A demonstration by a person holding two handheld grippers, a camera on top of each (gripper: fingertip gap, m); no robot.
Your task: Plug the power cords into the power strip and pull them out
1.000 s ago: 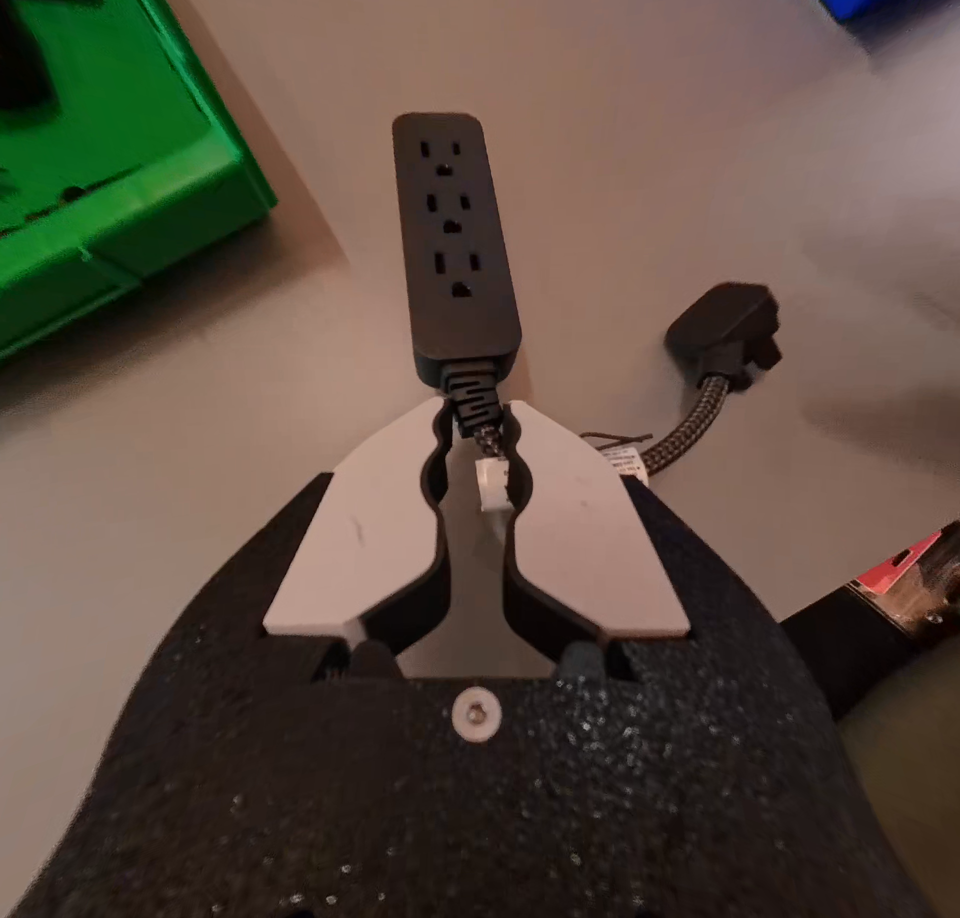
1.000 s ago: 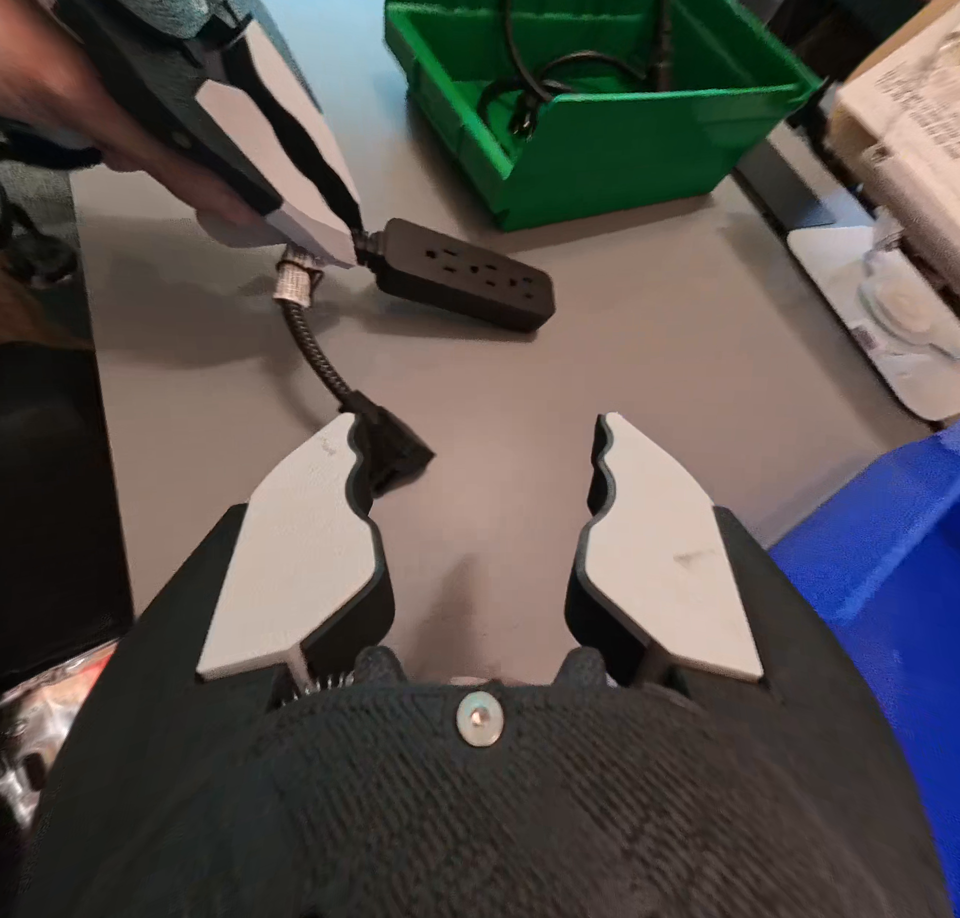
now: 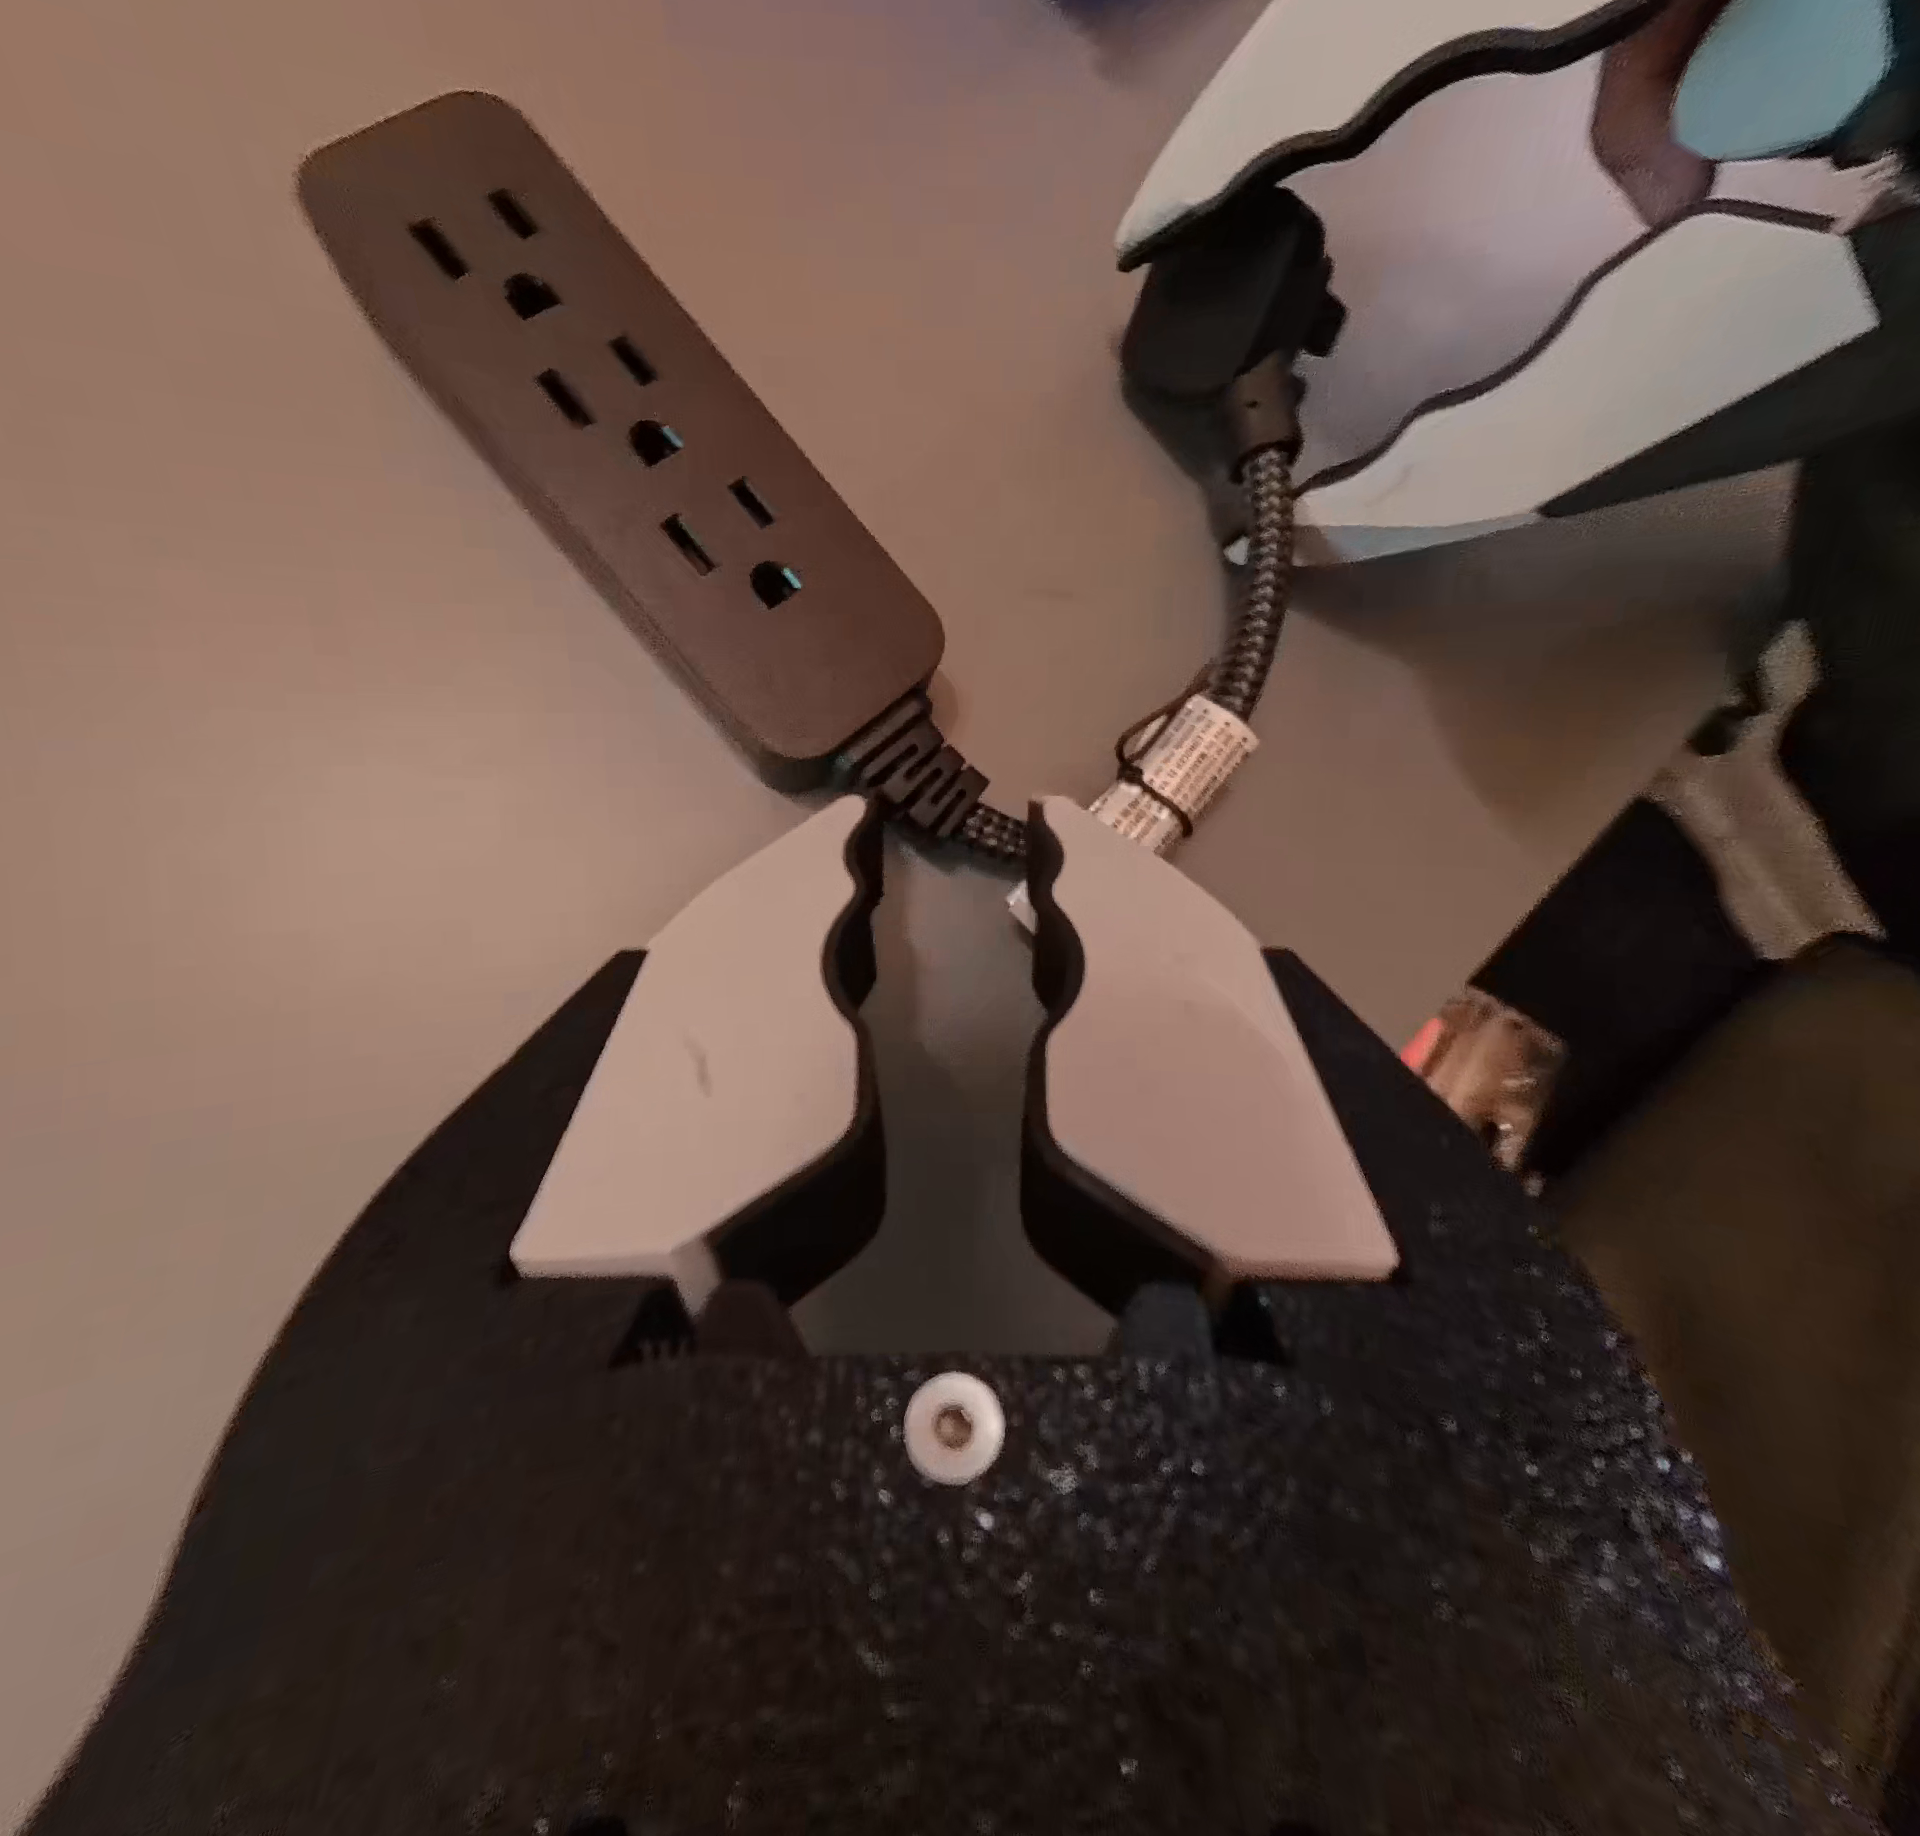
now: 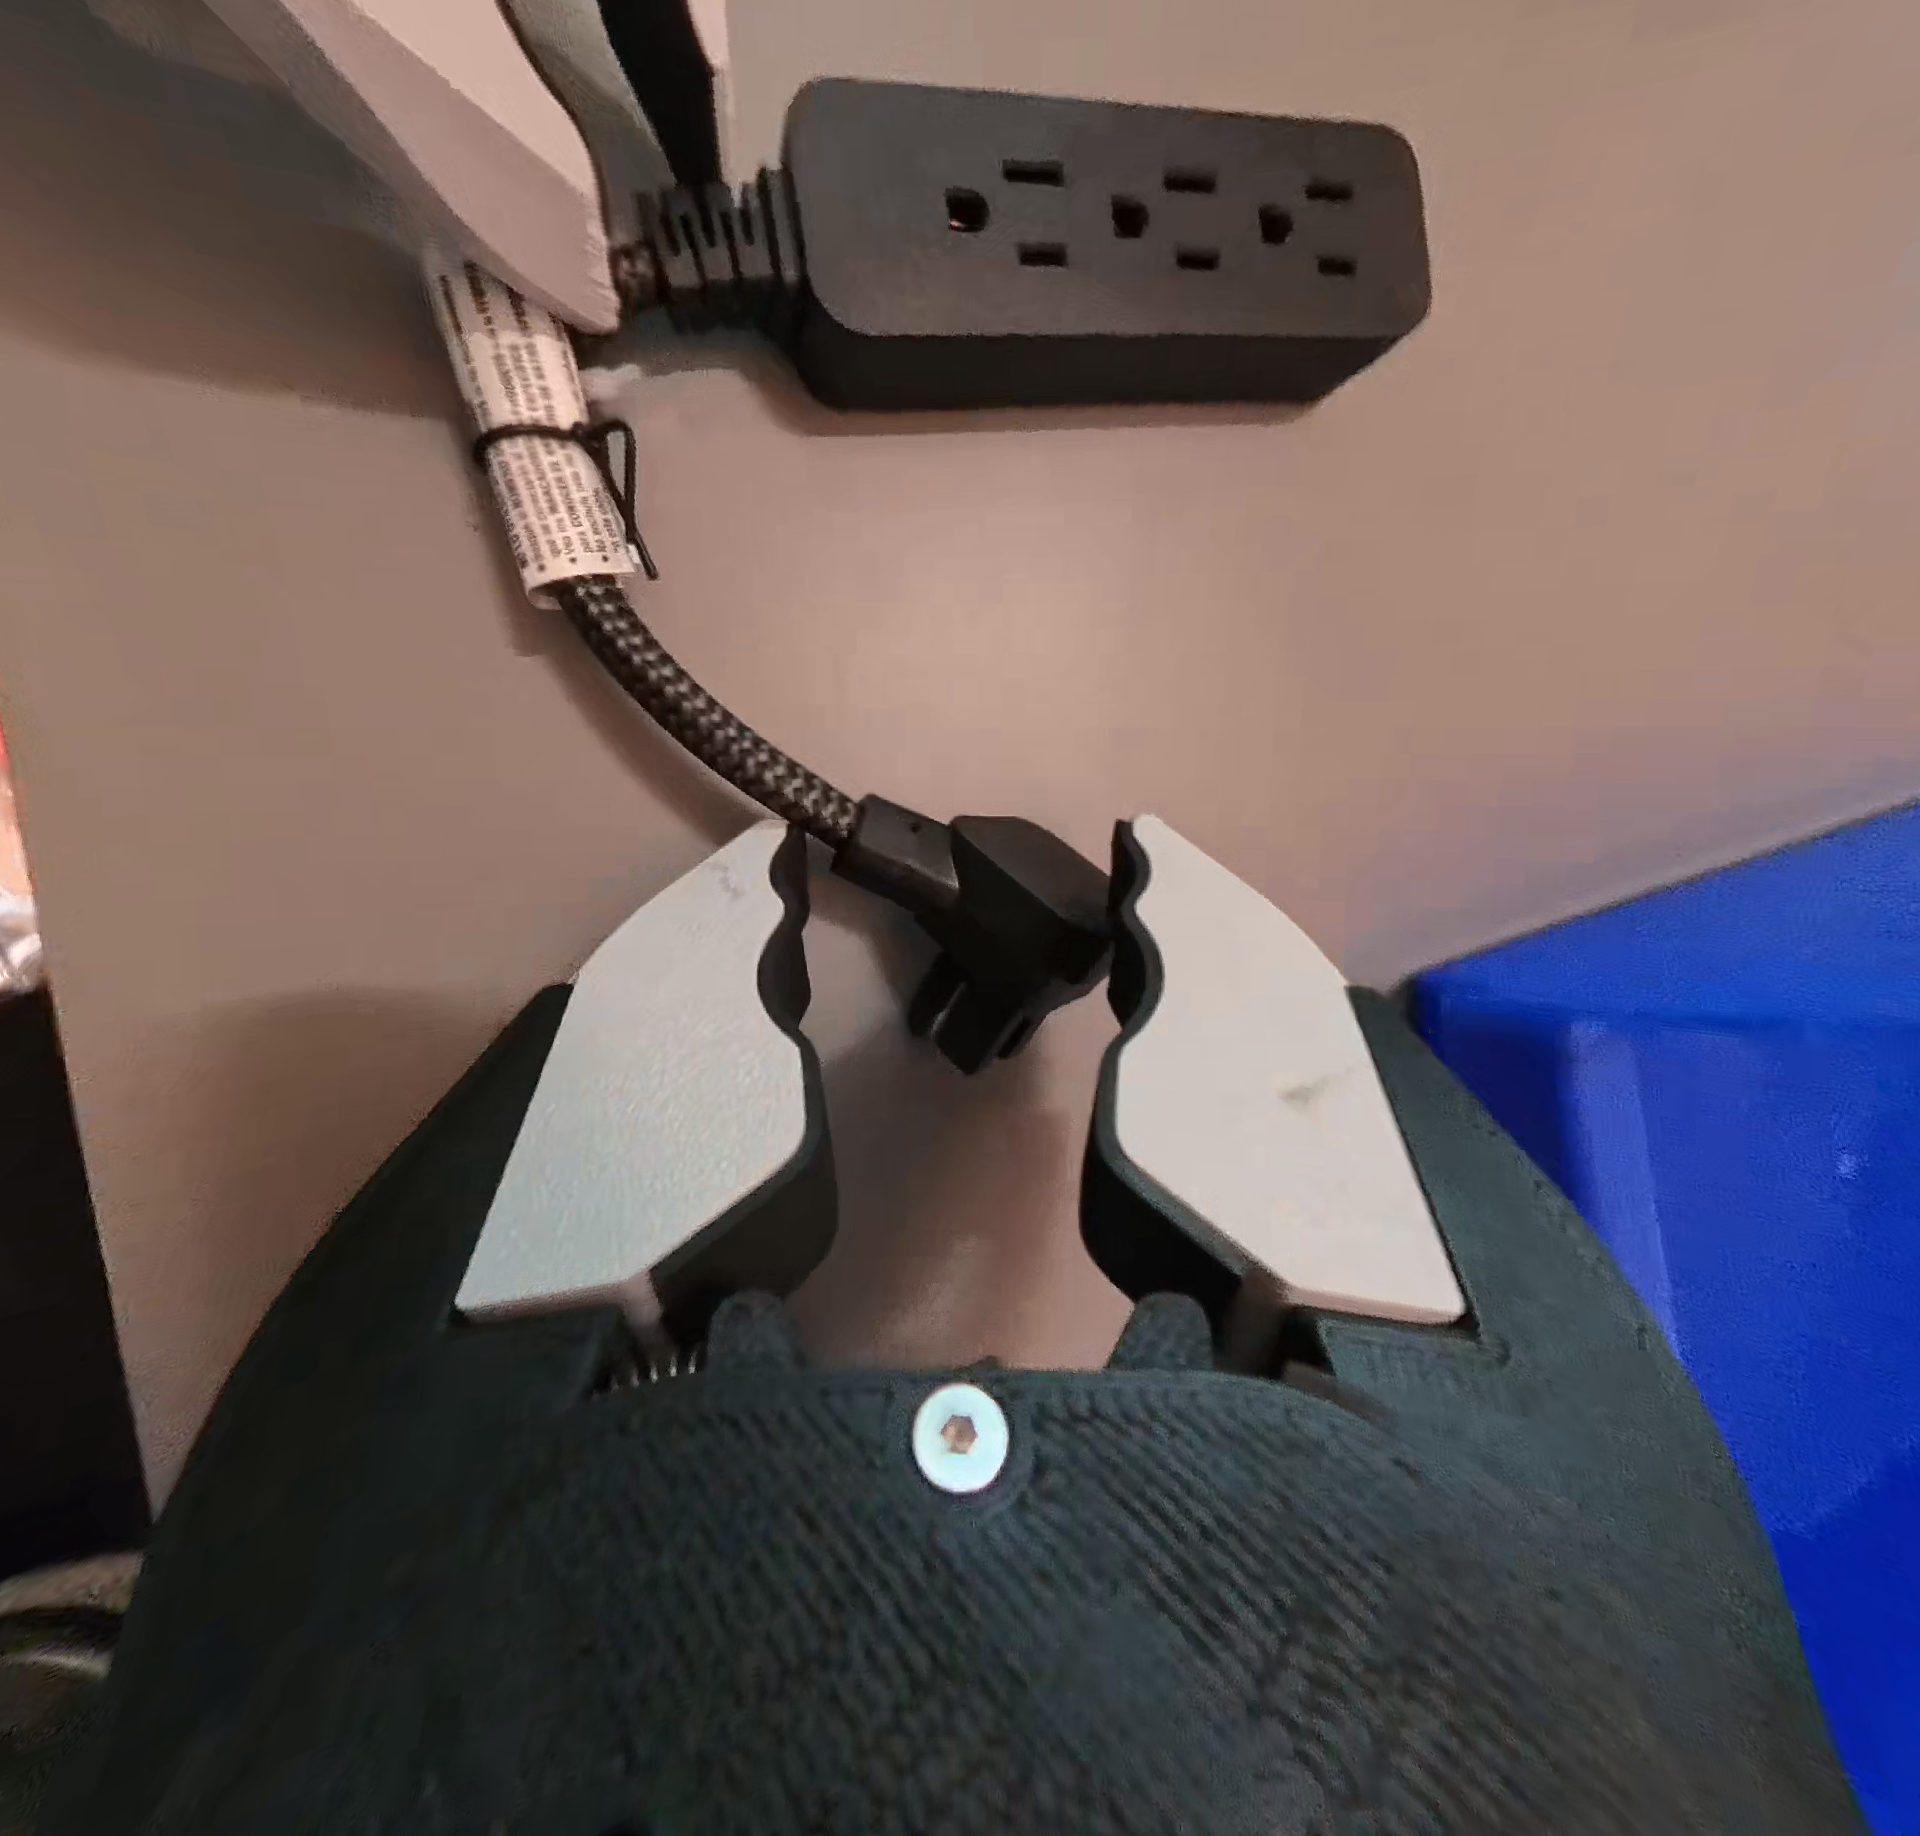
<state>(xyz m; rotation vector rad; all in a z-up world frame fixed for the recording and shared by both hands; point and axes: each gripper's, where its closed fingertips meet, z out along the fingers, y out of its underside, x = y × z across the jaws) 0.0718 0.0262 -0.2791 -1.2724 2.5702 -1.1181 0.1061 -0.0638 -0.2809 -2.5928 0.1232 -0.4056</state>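
Matte black three-outlet power strip (image 4: 1107,238) on smooth grey counter (image 4: 1039,591); left gripper (image 3: 951,820) jaws pinch its braided cord (image 4: 717,726); right gripper (image 4: 961,841) jaws straddle the angular plug (image 4: 1003,913), not yet clenched.

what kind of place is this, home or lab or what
Probably a workbench in a lab or workshop: a plain grey tabletop, a blue plastic storage bin at its edge, and a black three-outlet power strip laid out for handling.

Plug and cord partly out of sight

The right gripper (image 3: 1226,363) covers the plug's (image 3: 1216,332) top; the left gripper's (image 4: 623,259) finger hides the braided cord (image 4: 717,737) beside the power strip (image 4: 1101,238).
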